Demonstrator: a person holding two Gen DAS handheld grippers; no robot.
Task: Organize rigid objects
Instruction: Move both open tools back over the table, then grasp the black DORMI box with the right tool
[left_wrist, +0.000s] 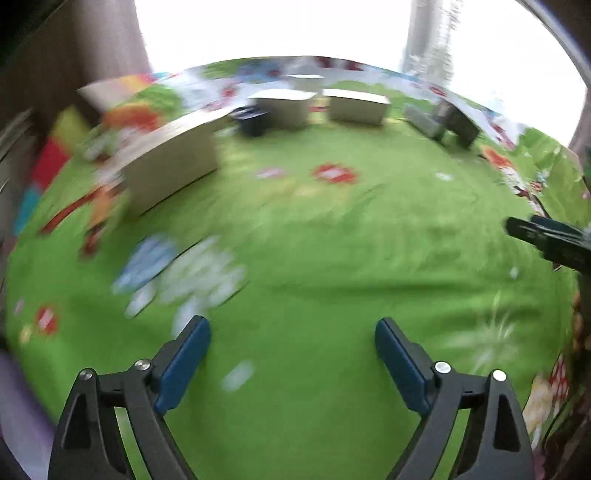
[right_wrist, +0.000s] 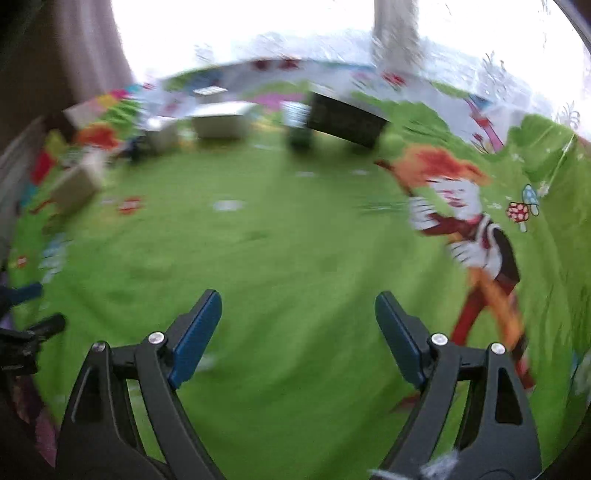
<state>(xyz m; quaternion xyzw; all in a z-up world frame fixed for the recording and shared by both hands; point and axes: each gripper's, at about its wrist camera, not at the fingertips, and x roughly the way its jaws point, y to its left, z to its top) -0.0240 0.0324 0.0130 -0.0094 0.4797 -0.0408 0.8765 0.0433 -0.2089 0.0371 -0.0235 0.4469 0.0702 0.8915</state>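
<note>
Two grippers hover over the green cartoon-printed cloth (left_wrist: 332, 240) that covers the tabletop, and neither has anything in it: the left gripper (left_wrist: 293, 326) has its blue-padded jaws spread wide with only cloth between them, and the right gripper (right_wrist: 297, 299) is the same, jaws parted and empty. The things to be sorted sit well away at the far side. From the left view, a long pale box (left_wrist: 173, 162) lies far left at an angle, two more pale boxes (left_wrist: 282, 107) (left_wrist: 358, 107) stand side by side at the far middle with a small dark box (left_wrist: 253, 120) just beside the first, and a dark box (left_wrist: 460, 123) with a grey box (left_wrist: 423, 120) next to it sits far right. They look scattered in a loose arc rather than lined up, which I take to mean the tidying has hardly started. Both grippers being near the front edge and wide apart reads to me as a ready stance before reaching out. The right gripper's tip shows at the right edge of the left view. Both views are smeared with motion, so any label or print on the boxes is unreadable; no writing can be made out, only mushrooms (right_wrist: 522, 210) and cartoon figures on the cloth.
</note>
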